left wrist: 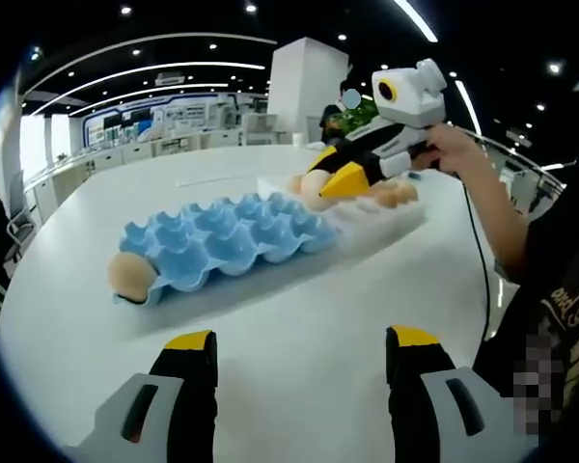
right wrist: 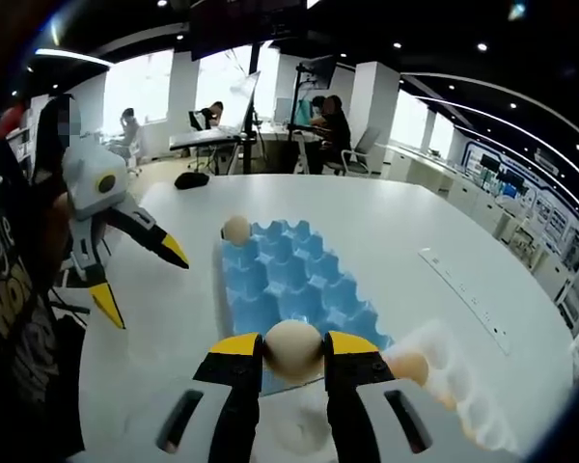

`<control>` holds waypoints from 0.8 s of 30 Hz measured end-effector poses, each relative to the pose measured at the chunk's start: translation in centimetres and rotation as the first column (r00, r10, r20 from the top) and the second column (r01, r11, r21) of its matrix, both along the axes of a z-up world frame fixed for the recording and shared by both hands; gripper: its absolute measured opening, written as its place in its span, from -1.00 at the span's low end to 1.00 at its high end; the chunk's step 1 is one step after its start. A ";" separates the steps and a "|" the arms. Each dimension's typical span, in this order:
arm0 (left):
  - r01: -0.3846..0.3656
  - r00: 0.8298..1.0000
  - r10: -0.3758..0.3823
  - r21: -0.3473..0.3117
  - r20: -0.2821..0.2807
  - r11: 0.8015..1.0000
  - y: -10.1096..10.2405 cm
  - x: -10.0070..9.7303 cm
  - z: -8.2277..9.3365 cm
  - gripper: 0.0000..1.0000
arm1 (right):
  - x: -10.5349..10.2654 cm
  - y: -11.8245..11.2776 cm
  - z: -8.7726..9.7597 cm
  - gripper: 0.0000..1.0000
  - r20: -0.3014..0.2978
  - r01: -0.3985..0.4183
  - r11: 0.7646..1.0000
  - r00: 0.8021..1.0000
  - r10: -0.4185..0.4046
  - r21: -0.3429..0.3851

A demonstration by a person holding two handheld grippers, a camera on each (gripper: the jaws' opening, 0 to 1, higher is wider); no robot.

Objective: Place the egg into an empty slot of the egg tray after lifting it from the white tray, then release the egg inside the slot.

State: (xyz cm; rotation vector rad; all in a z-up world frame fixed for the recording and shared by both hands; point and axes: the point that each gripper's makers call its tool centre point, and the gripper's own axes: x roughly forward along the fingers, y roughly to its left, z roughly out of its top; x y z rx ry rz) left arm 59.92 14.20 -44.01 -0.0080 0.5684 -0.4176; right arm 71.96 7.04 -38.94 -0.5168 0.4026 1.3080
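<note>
- Bright open office with ceiling spotlights lies behind a wide white tabletop (left wrist: 299,338); people sit at desks far off in the right gripper view
- blue egg tray (left wrist: 227,241) rests flat on the tabletop, its cups bare except for one corner slot, where a brown egg (left wrist: 130,275) sits; the same corner egg appears at the tray's far end in the right gripper view
- white tray (left wrist: 391,220) lies just beside the blue egg tray, touching or nearly touching its end; it is translucent with rounded cups
- white tray contents: several brown eggs (left wrist: 398,196) sit in its cups in the left gripper view; in the right gripper view one shows just right of the jaws and another near the lower right rim; the exact count cannot be told
- right gripper (right wrist: 292,349): its yellow-tipped jaws are clamped on a pale held egg (right wrist: 292,349), one tip on each side; the held egg hangs over the white tray's edge, close to the near end of the blue egg tray
- in the left gripper view the right gripper is over the white tray, held by a hand (left wrist: 454,149); the egg between its tips is partly hidden there
- left gripper (left wrist: 299,342): jaws spread wide apart with nothing between them, hovering above bare tabletop short of the blue egg tray; in the right gripper view it hangs in the air at the left, jaws splayed, touching nothing
</note>
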 end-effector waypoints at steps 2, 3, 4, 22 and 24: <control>0.000 1.000 0.000 0.002 -0.004 1.000 0.0 0.0 -0.1 0.44 | 0.0 0.4 0.0 -0.48 -0.002 -0.007 1.000 1.000 0.007 -0.001; 0.001 1.000 -0.001 0.002 -0.006 1.000 0.0 0.0 -0.2 0.44 | -0.1 0.7 0.0 -0.48 0.000 -0.013 1.000 1.000 0.013 0.000; 0.000 1.000 0.000 0.001 -0.008 1.000 0.0 0.0 -0.2 0.44 | -0.1 0.8 0.0 -0.48 0.000 -0.015 1.000 1.000 0.015 0.000; -0.031 1.000 0.031 -0.004 -0.004 1.000 1.0 -0.6 -0.3 0.44 | -1.3 4.1 0.2 -0.48 0.002 -0.097 0.995 0.995 0.097 0.003; -0.034 0.999 0.034 -0.005 -0.004 0.999 1.1 -0.7 -0.3 0.44 | -1.4 4.4 0.1 -0.48 0.000 -0.102 0.995 0.995 0.102 0.002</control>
